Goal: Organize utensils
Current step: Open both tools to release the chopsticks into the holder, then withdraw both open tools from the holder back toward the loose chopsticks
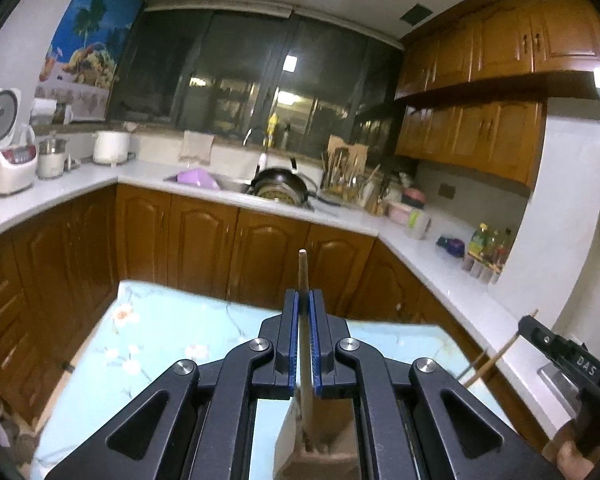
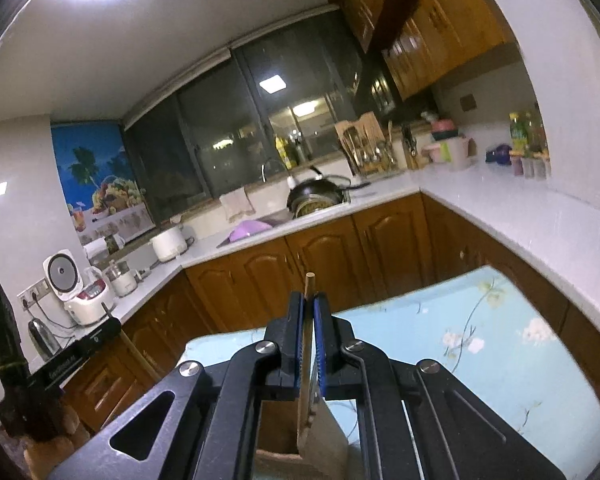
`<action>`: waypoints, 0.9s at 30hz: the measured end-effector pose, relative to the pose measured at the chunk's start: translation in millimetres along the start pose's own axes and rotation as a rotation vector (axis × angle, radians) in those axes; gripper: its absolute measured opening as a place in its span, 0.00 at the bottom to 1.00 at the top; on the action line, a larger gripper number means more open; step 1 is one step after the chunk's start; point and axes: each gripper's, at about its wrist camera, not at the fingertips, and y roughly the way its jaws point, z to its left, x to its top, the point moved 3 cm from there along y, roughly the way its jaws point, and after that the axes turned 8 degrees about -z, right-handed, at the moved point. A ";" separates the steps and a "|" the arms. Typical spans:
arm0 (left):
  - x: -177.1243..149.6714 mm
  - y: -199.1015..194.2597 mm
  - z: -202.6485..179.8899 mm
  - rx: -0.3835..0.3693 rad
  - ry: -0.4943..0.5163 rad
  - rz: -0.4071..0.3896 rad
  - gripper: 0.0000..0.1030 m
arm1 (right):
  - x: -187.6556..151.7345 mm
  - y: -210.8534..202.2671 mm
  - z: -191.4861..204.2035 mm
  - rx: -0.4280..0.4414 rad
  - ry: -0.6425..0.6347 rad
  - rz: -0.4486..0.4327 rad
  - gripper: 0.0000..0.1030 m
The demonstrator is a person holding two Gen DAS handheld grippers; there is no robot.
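My left gripper (image 1: pixel 305 300) is shut on a wooden utensil handle (image 1: pixel 303 268) that sticks up past its blue pads; its lower end reaches into a brown box-shaped holder (image 1: pixel 320 440) below the jaws. My right gripper (image 2: pixel 310 306) is shut on a wooden chopstick (image 2: pixel 309 280), whose lower end reaches into a brown holder (image 2: pixel 284 440). The right gripper also shows at the right edge of the left wrist view (image 1: pixel 528 322), with a chopstick (image 1: pixel 496 360). The left gripper shows at the left of the right wrist view (image 2: pixel 112 326).
A table with a light blue flowered cloth (image 1: pixel 160 340) lies under both grippers. Behind it run brown cabinets (image 1: pixel 204 240) and a white countertop (image 1: pixel 452 264) with a sink, a black pan (image 1: pixel 280 184), a utensil rack (image 1: pixel 344 172), a rice cooker (image 1: pixel 4 152) and bottles (image 1: pixel 488 244).
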 end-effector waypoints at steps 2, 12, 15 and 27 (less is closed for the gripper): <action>-7.4 5.6 -2.3 -0.001 0.004 0.024 0.03 | -8.0 3.4 0.0 0.002 0.005 0.022 0.05; 9.9 9.1 6.6 -0.013 0.035 0.065 0.04 | -27.8 10.5 2.0 -0.004 -0.015 0.089 0.05; 13.0 4.1 18.0 -0.010 0.024 0.078 0.04 | -26.8 12.0 1.2 -0.005 -0.016 0.094 0.06; 24.7 -10.4 22.7 -0.015 0.012 0.095 0.31 | -22.2 2.0 -3.7 0.027 0.044 0.088 0.57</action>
